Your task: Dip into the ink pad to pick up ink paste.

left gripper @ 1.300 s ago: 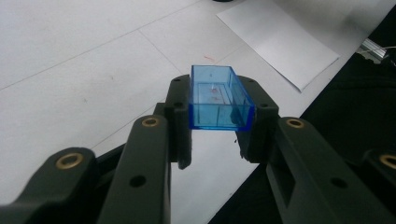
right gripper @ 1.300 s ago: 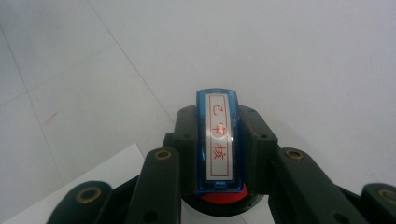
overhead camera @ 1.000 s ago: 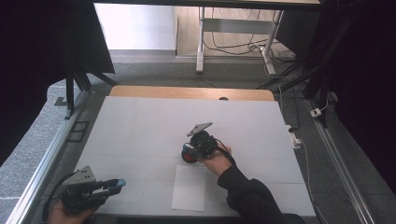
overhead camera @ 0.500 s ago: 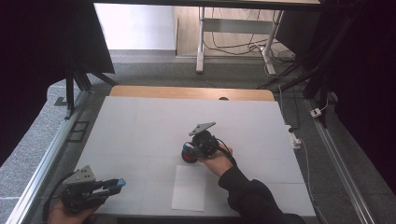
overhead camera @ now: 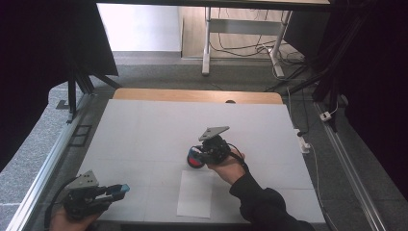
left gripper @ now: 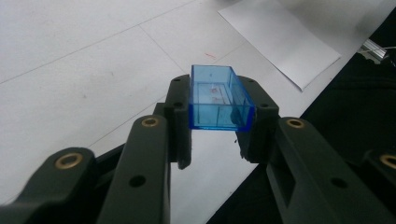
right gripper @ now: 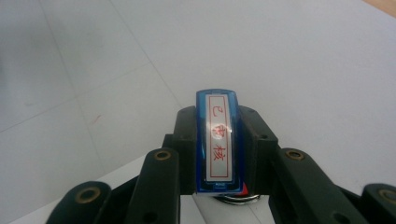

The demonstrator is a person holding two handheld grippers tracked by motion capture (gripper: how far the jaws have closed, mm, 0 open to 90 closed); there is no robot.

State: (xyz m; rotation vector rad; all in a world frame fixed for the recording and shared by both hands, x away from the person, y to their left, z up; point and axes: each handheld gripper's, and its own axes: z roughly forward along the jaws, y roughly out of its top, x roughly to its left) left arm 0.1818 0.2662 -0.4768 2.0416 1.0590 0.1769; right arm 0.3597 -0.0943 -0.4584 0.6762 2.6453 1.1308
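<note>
Left gripper clamped shut, right gripper likewise

Left gripper: black jaws with brass-coloured rivets, clamped on a clear blue plastic cap, see-through, faint red marks inside. Right gripper: black too, same brass rivets, grey plate on top in the high view. It pinches a blue stamp with a white label, red border and red characters; red and silver show at its underside. Table white with thin grey grid lines. Paper sheet plain white. Sleeve black.
</note>
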